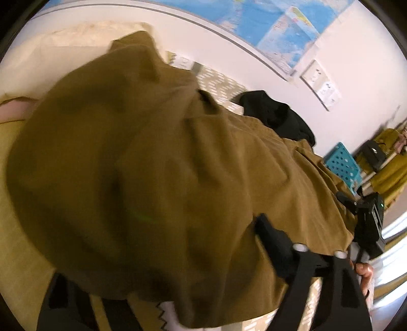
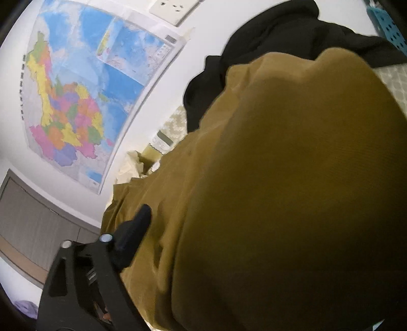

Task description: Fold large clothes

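Observation:
A large olive-brown garment (image 1: pixel 152 165) fills the left wrist view and drapes over my left gripper, hiding its left finger; only the right finger (image 1: pixel 269 229) shows, pressed into the cloth. The other gripper (image 1: pixel 368 216) shows at the garment's far right edge. In the right wrist view the same garment (image 2: pixel 292 191) covers my right gripper; only its left finger (image 2: pixel 137 229) shows against the cloth. Both seem to hold the cloth raised, but the jaws are hidden.
A black garment (image 1: pixel 277 114) (image 2: pixel 267 45) lies behind on a patterned bed cover (image 1: pixel 218 81). A blue perforated crate (image 1: pixel 343 163) stands at the right. A wall map (image 2: pixel 84 89) and socket plate (image 2: pixel 173 7) hang on the white wall. A cream pillow (image 1: pixel 76 38) lies far left.

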### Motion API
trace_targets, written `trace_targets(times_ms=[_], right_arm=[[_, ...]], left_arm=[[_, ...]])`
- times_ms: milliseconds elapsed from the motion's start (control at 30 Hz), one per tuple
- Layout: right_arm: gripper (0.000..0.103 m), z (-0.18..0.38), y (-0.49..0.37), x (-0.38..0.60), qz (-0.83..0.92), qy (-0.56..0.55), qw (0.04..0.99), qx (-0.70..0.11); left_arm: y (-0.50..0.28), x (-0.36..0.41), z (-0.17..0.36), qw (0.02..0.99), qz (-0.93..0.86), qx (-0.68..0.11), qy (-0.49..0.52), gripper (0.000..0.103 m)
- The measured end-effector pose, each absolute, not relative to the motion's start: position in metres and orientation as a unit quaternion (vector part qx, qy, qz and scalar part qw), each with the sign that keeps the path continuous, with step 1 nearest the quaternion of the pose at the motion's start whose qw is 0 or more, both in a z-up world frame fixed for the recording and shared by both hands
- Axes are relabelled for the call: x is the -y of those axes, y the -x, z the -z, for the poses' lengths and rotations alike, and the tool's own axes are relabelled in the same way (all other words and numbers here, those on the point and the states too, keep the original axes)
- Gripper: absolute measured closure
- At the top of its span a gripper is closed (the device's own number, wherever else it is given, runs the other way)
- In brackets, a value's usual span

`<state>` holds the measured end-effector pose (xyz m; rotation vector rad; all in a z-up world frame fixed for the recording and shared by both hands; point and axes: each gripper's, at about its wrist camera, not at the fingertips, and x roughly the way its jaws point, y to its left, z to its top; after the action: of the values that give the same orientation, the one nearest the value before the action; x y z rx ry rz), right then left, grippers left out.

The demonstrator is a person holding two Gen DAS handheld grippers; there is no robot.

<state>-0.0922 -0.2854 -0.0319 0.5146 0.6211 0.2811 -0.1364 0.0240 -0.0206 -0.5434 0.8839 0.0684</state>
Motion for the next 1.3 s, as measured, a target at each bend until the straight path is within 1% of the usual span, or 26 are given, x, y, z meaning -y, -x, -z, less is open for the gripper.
trace_targets(times_ms=[67,100,133,167,200,233,267,300,333,400,433,500,567,633,700,767,800,833,867,900,933,1000,1100,1133,1233,1300], right_arm=[[0.009,0.032,0.089,0.279,-0.128,-0.236,0.914,-0.303],[0.010,0.031,0.087,0.277,-0.126,-0.230,0.916,-0.305],[0.017,0.031,0.087,0.278,-0.124,-0.227,0.916,-0.307],[0.020,0.032,0.086,0.280,-0.122,-0.230,0.915,-0.308],[0.030,0.032,0.087,0.282,-0.121,-0.229,0.915,-0.309],[0.038,0.033,0.088,0.284,-0.120,-0.225,0.916,-0.310],[0.041,0.032,0.089,0.284,-0.121,-0.224,0.916,-0.311],[0.044,0.032,0.090,0.284,-0.123,-0.222,0.916,-0.311],[0.046,0.030,0.093,0.283,-0.125,-0.211,0.920,-0.307],[0.046,0.027,0.095,0.282,-0.129,-0.204,0.922,-0.302],[0.044,0.028,0.094,0.282,-0.129,-0.201,0.923,-0.303],[0.033,0.033,0.087,0.288,-0.133,-0.221,0.914,-0.312],[0.028,0.034,0.083,0.288,-0.140,-0.226,0.913,-0.311],[0.019,0.034,0.081,0.286,-0.147,-0.223,0.912,-0.311],[0.017,0.033,0.078,0.286,-0.150,-0.229,0.911,-0.309],[0.017,0.033,0.076,0.286,-0.147,-0.226,0.912,-0.309],[0.021,0.033,0.076,0.286,-0.145,-0.224,0.913,-0.309],[0.031,0.033,0.075,0.286,-0.140,-0.218,0.915,-0.311],[0.036,0.033,0.075,0.287,-0.130,-0.211,0.917,-0.312],[0.039,0.033,0.075,0.289,-0.130,-0.209,0.918,-0.312],[0.042,0.033,0.075,0.289,-0.129,-0.206,0.918,-0.313],[0.045,0.031,0.075,0.287,-0.125,-0.193,0.921,-0.314],[0.056,0.023,0.077,0.284,-0.127,-0.180,0.925,-0.308],[0.061,0.020,0.078,0.284,-0.129,-0.177,0.927,-0.305],[0.068,0.008,0.082,0.280,-0.138,-0.167,0.931,-0.293],[0.070,-0.001,0.083,0.275,-0.146,-0.162,0.933,-0.287]], left_arm=[[0.131,-0.019,0.021,0.869,-0.040,-0.424,0.250,0.014],[0.128,-0.017,0.020,0.870,-0.043,-0.426,0.243,0.014],[0.127,-0.017,0.020,0.871,-0.047,-0.427,0.240,0.015],[0.125,-0.018,0.020,0.870,-0.050,-0.427,0.241,0.022],[0.126,-0.020,0.019,0.869,-0.052,-0.427,0.246,0.030],[0.126,-0.023,0.019,0.866,-0.054,-0.428,0.254,0.033],[0.127,-0.024,0.019,0.864,-0.054,-0.429,0.259,0.038],[0.128,-0.024,0.018,0.863,-0.051,-0.430,0.260,0.041],[0.128,-0.023,0.018,0.863,-0.055,-0.432,0.256,0.042],[0.128,-0.019,0.017,0.866,-0.058,-0.434,0.242,0.043],[0.127,-0.018,0.016,0.867,-0.060,-0.434,0.237,0.043],[0.127,-0.019,0.017,0.866,-0.060,-0.435,0.240,0.041],[0.125,-0.019,0.018,0.865,-0.061,-0.438,0.240,0.039],[0.125,-0.018,0.019,0.865,-0.059,-0.438,0.238,0.036],[0.123,-0.016,0.019,0.866,-0.053,-0.439,0.234,0.028],[0.121,-0.014,0.019,0.867,-0.054,-0.439,0.232,0.026],[0.120,-0.012,0.019,0.867,-0.055,-0.439,0.227,0.025],[0.119,-0.012,0.020,0.868,-0.055,-0.439,0.226,0.025],[0.120,-0.012,0.019,0.868,-0.055,-0.439,0.226,0.025],[0.120,-0.012,0.019,0.868,-0.057,-0.439,0.225,0.029],[0.120,-0.013,0.019,0.868,-0.058,-0.439,0.225,0.031],[0.120,-0.015,0.018,0.866,-0.062,-0.440,0.229,0.038],[0.120,-0.018,0.014,0.862,-0.069,-0.443,0.237,0.047],[0.121,-0.017,0.011,0.863,-0.070,-0.443,0.232,0.048],[0.122,-0.011,0.002,0.870,-0.074,-0.440,0.209,0.053],[0.123,-0.009,-0.004,0.874,-0.074,-0.436,0.199,0.056]])
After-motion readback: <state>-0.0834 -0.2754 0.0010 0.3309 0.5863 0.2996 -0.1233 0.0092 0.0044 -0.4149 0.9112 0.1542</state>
